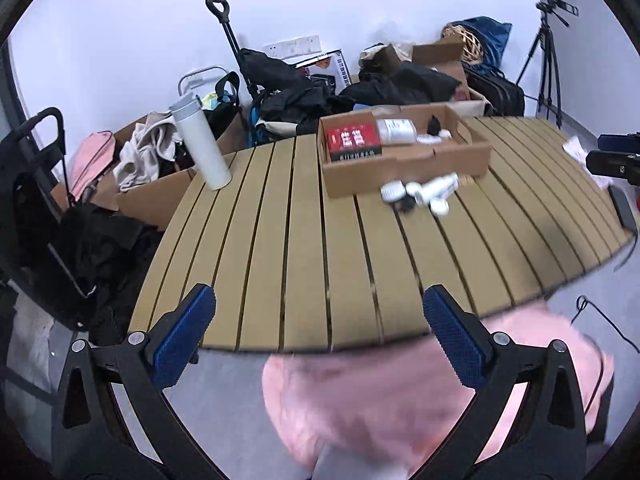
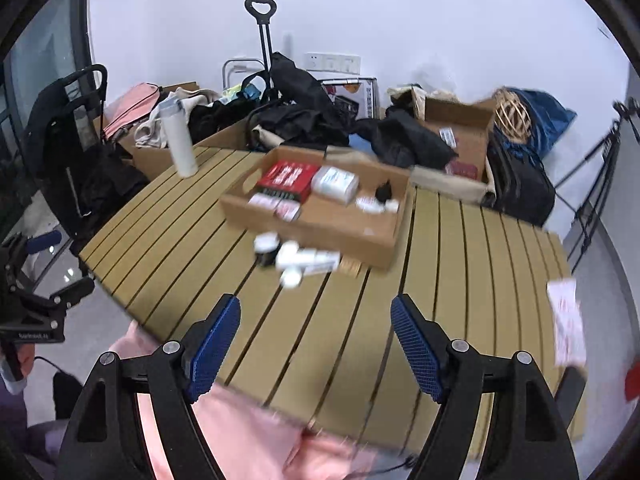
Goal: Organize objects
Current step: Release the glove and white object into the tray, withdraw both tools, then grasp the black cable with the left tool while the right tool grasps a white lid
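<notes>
A shallow cardboard tray [image 1: 404, 170] [image 2: 320, 228] sits on the slatted wooden table [image 1: 304, 264] [image 2: 340, 320]. In it lie a red box [image 1: 352, 142] [image 2: 286, 178], a white box [image 2: 335, 184] and small bottles [image 1: 396, 130]. Several small white bottles and a black item [image 1: 424, 194] [image 2: 298, 260] lie loose on the table in front of the tray. My left gripper [image 1: 320, 320] is open and empty over the table's near edge. My right gripper [image 2: 316, 332] is open and empty above the near table.
A tall white flask [image 1: 200, 144] [image 2: 180, 140] stands at the table's far left. A white paper packet [image 2: 566, 324] lies at the right edge. Bags, clothes, cardboard boxes and a trolley crowd the floor behind. A tripod [image 1: 546, 64] stands right. Pink-clad legs [image 1: 400, 400] are below.
</notes>
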The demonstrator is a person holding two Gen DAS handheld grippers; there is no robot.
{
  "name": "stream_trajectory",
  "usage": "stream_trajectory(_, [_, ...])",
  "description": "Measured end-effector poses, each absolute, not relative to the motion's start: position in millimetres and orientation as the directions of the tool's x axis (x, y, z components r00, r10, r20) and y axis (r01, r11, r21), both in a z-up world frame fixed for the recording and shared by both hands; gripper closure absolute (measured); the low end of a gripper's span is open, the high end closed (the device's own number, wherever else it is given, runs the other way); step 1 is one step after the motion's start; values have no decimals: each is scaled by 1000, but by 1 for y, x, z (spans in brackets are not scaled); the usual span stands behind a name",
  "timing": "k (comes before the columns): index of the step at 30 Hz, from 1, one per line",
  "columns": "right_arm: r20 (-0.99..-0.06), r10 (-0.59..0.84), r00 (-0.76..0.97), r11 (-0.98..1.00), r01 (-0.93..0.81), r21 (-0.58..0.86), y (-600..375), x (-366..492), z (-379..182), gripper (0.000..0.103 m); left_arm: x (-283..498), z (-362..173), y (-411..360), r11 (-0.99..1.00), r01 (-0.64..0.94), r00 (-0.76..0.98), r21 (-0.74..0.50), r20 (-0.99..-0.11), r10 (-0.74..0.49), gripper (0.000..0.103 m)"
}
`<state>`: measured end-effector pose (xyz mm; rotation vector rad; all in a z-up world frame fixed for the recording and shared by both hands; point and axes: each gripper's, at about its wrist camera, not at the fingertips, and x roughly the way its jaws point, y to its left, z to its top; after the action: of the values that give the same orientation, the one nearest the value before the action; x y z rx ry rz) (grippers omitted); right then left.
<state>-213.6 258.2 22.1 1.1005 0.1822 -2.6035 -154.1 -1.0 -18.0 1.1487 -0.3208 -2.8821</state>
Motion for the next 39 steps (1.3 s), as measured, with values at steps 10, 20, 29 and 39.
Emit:
stream_trajectory(10, [-709,-233,-666,-960,272,61,262,-149,-7,22,-136,-8,-19,-990,14,-736,137,-669,-103,0])
stream_trajectory(20, [-703,-288,-650,-955,251,160,272,-165,-42,22,-171,-57,-24,-999,-12,-690,-30,-723,31,0])
stream_trajectory(29, [-735,-295,-610,-950,267,160,255,-224,-83,36,-241,-85,6,-988,-114,-660,-101,-736,151,7])
stream_trajectory(39, [-806,-278,-522,-939,323,115,207,-326,-127,48,-369,-136,34,-948,-145,-530,-285,-786,317,40])
